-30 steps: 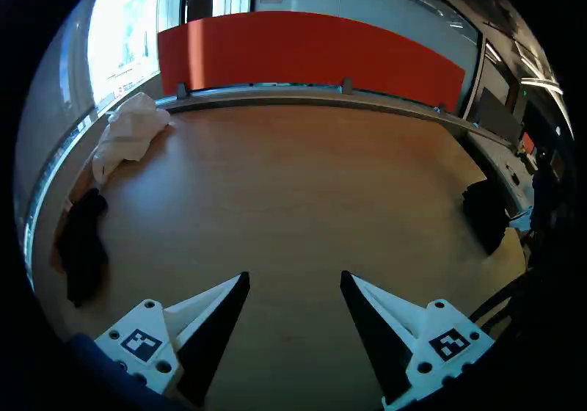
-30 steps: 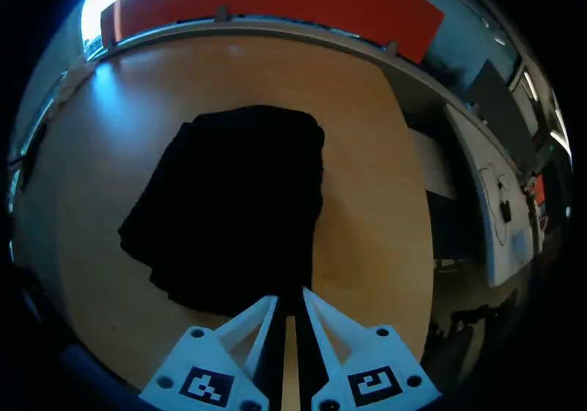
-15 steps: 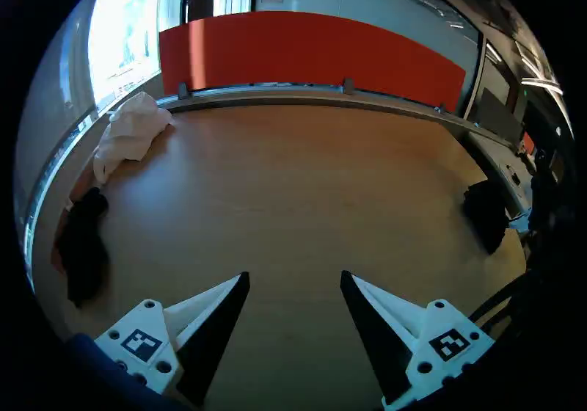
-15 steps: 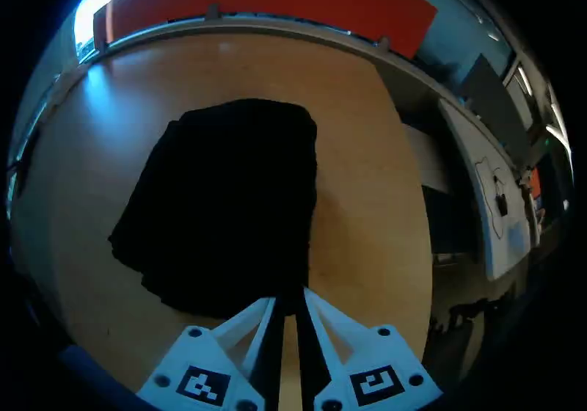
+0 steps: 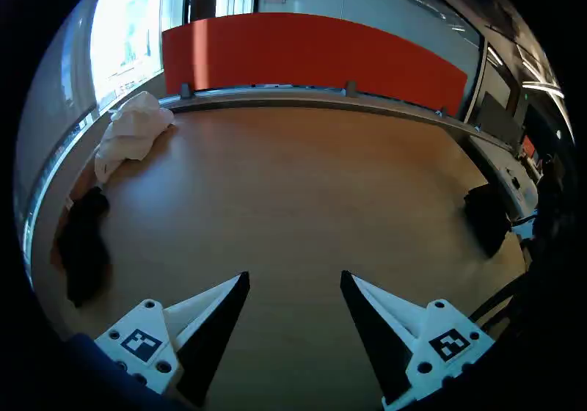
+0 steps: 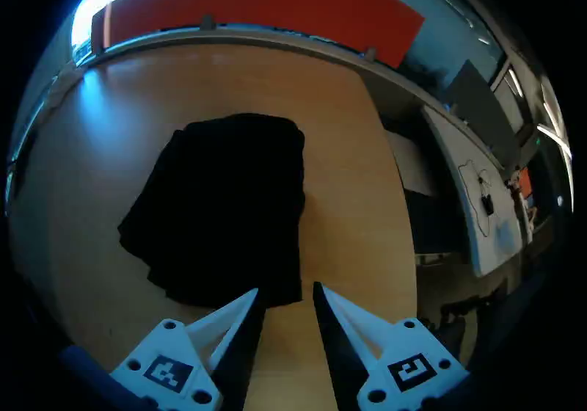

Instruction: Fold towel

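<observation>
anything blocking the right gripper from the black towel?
Nothing visible. The right gripper is open, and the near edge of the black towel lies on the wooden table right at its fingertips, with nothing else in between.

In the left gripper view, the wooden tabletop (image 5: 293,183) carries a white cloth (image 5: 130,132) at 10 o'clock, a dark cloth (image 5: 82,242) at 9 o'clock and a black towel (image 5: 486,216) at 3 o'clock.

Open wood in the middle, obstacles at the edges

Left gripper view: the table (image 5: 293,191) lies open ahead; a white cloth (image 5: 132,128) and a dark cloth (image 5: 82,246) sit at its left edge, a red partition (image 5: 315,51) walls the far side. Right gripper view: the black towel (image 6: 220,205) lies flat close ahead, bare wood along its right.
</observation>
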{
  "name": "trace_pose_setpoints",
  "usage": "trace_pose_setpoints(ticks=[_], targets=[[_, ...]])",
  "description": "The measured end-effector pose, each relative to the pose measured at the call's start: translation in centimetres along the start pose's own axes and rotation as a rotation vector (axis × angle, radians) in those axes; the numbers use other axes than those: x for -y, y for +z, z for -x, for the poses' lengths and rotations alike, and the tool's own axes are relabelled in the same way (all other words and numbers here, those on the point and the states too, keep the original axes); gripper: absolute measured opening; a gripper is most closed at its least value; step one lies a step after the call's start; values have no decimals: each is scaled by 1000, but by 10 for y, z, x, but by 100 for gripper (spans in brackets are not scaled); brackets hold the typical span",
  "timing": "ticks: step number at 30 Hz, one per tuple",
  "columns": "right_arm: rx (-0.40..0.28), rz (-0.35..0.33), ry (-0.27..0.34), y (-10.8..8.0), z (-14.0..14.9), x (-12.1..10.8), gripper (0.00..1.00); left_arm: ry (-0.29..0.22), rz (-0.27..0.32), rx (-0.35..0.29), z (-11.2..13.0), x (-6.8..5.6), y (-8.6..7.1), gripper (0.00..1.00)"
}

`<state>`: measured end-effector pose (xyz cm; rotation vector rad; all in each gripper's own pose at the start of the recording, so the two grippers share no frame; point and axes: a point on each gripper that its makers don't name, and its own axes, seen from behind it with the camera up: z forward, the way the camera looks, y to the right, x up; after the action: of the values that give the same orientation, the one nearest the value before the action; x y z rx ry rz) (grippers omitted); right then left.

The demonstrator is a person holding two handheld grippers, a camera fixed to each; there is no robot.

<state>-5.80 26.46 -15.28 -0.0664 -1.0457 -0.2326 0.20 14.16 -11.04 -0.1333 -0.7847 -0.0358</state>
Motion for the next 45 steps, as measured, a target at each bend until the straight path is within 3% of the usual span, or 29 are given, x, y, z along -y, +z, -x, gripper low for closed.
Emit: trace_pose_setpoints(ticks=[14, 30, 45], targets=[[-46, 3, 40, -18, -7, 14, 96, -6, 7, -17, -5, 10, -2, 92], [-111, -11, 53, -42, -28, 33, 100, -7, 18, -35, -13, 20, -2, 92], [-379, -35, 114, -83, -105, 69, 100, -11, 10, -82, -30, 33, -4, 92]])
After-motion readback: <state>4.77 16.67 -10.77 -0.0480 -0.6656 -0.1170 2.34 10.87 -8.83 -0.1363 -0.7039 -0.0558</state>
